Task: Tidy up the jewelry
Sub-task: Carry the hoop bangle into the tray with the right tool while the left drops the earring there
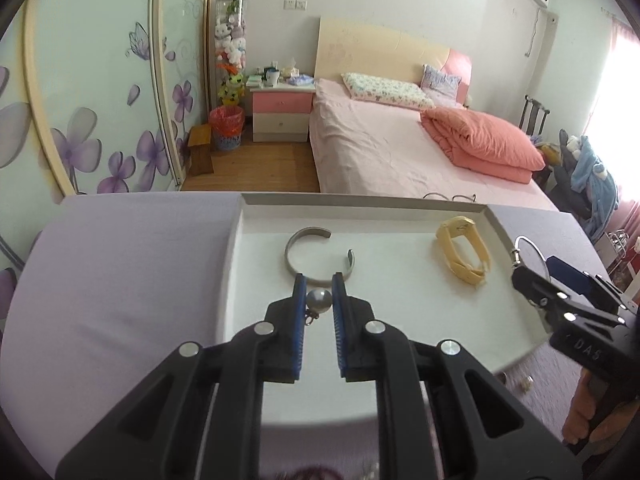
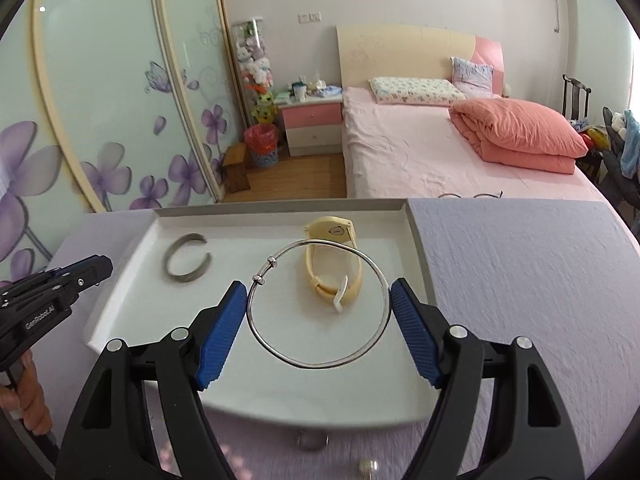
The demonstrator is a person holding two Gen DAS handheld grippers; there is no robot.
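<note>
The tabletop [image 2: 520, 280] under its lilac cloth carries a shallow white tray [image 2: 416, 240], and I judge the sorting is part way along, since two pieces already lie inside. Toward the tray's far right sits the cream wristwatch [image 2: 334, 264], resting on its side with the strap looped; to its left, well apart, lies the grey open cuff [image 2: 186, 260]. My right tongs [image 2: 318, 304] are spread wide yet braced against the thin silver bangle [image 2: 318, 304], one pad touching each side of the hoop, so the bangle hangs clamped across its width above the tray's middle, just in front of the wristwatch. My left tongs [image 1: 319, 298] are nearly together around a small grey pearl pendant [image 1: 319, 298]; the left pad touches it, but a sliver of gap shows on the right, so I cannot tell whether they truly grip it. The step in hand looks like placing. Next I would lower the bangle onto bare tray floor clear of the wristwatch, then ease the pads apart gently, because the hoop may spring or roll.
</note>
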